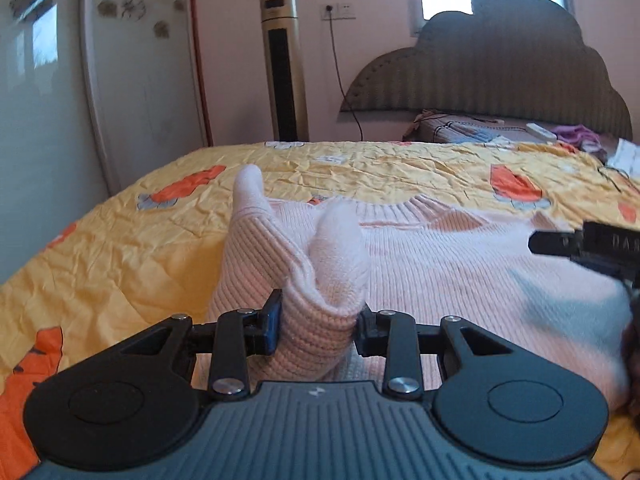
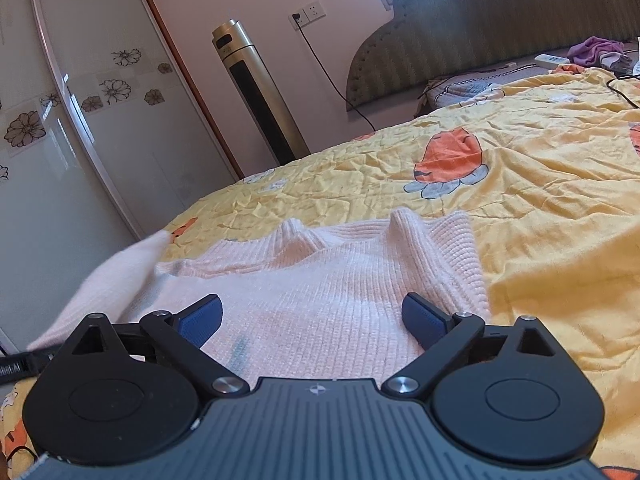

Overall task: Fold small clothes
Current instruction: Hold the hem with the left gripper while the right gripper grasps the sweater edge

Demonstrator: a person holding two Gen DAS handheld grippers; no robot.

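A pale pink knitted sweater (image 1: pixel 440 268) lies spread on the yellow bedspread (image 1: pixel 120 248), its ribbed collar toward the headboard. My left gripper (image 1: pixel 318 322) is shut on a bunched fold of the sweater's left side and lifts it, so the sleeve stands up in front of the camera. In the right wrist view the sweater (image 2: pixel 320 280) lies under my right gripper (image 2: pixel 312 316), which is open with blue pads (image 2: pixel 424 316) wide apart just above the knit. The right gripper's tip also shows at the right edge of the left wrist view (image 1: pixel 588 244).
A grey headboard (image 1: pixel 500 72) and pillow area with purple cloth (image 1: pixel 576 134) and a remote lie at the bed's far end. A gold tower fan (image 1: pixel 284 64) stands by the wall. A wardrobe with sliding doors (image 2: pixel 80 120) is left of the bed.
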